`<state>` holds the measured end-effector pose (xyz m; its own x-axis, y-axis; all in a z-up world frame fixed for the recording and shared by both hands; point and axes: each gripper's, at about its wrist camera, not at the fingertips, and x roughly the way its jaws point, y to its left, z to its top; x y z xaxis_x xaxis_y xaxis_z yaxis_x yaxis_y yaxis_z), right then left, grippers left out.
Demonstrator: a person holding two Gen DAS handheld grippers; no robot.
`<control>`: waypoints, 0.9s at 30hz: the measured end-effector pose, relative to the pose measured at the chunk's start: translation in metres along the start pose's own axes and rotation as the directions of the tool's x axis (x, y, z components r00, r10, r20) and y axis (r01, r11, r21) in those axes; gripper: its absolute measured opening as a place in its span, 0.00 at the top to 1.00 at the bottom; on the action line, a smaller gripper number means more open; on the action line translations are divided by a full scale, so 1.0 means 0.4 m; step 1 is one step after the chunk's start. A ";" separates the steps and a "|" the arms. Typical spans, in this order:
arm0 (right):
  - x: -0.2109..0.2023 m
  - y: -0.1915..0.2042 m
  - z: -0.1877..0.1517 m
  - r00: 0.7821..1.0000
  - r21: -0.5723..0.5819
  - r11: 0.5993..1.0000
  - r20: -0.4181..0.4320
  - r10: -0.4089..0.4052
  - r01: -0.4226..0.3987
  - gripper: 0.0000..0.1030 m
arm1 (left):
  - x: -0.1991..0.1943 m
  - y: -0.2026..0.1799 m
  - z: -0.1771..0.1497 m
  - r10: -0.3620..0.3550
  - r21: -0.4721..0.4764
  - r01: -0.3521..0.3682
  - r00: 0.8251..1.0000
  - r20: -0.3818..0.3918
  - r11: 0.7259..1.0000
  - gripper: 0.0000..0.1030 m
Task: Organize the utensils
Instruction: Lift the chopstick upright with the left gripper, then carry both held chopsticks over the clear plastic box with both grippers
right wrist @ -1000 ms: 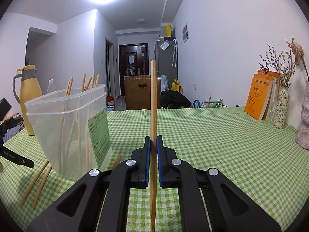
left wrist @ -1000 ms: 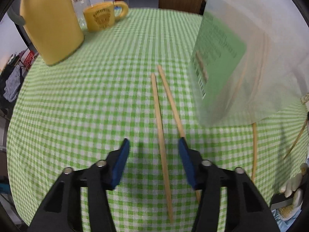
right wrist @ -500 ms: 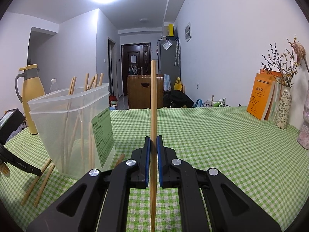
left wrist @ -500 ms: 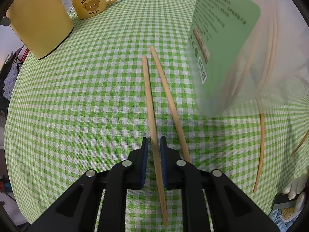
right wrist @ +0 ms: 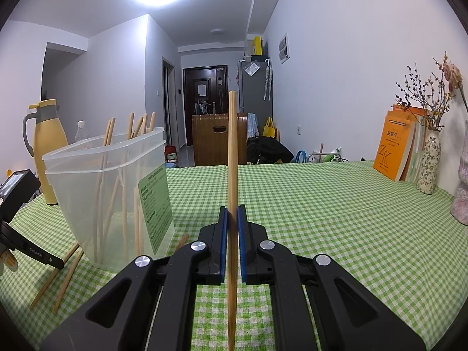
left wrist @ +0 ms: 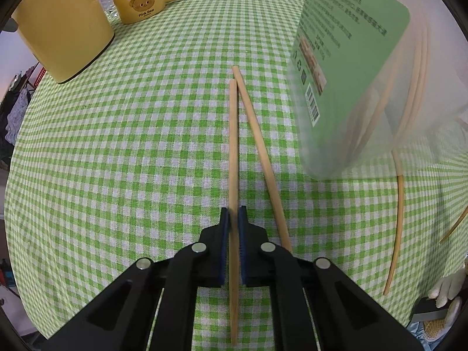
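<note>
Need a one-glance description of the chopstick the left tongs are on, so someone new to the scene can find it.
Start at the clear plastic container with the green label on the checked tablecloth. Two loose chopsticks lie just beside its labelled face, nearly parallel. The one wanted is the chopstick farther from the container, pinched between the blue pads of the left tongs; its neighbour lies free, slanting away.

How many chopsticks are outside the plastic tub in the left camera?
4: one chopstick clamped in the left gripper, its neighbour just right, two more by the tub. Others may hide behind it.
</note>
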<state>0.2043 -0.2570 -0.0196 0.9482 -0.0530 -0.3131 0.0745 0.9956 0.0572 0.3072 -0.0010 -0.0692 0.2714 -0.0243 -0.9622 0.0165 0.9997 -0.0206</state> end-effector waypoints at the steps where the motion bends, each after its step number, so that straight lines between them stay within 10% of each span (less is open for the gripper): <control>1: 0.000 0.000 0.000 1.000 0.000 1.000 0.000 -0.001 0.001 0.93 | -0.003 0.003 -0.002 -0.012 -0.008 0.012 1.000 0.007 1.000 0.96; 14: -0.006 -0.004 0.003 1.000 0.015 1.000 0.018 0.000 -0.001 0.93 | -0.078 0.055 -0.031 0.004 -0.029 0.000 0.988 0.156 1.000 0.96; 27: -0.022 0.010 0.005 0.998 0.000 0.999 0.048 0.050 -0.050 0.93 | -0.221 0.080 -0.106 0.000 -0.067 0.029 0.919 0.395 0.997 0.96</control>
<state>0.1969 -0.2528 -0.0148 0.9644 -0.0069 -0.2644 0.0272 0.9970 0.0731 0.2429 0.0336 0.0037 0.6295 -0.0262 -0.7766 -0.0401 0.9970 -0.0662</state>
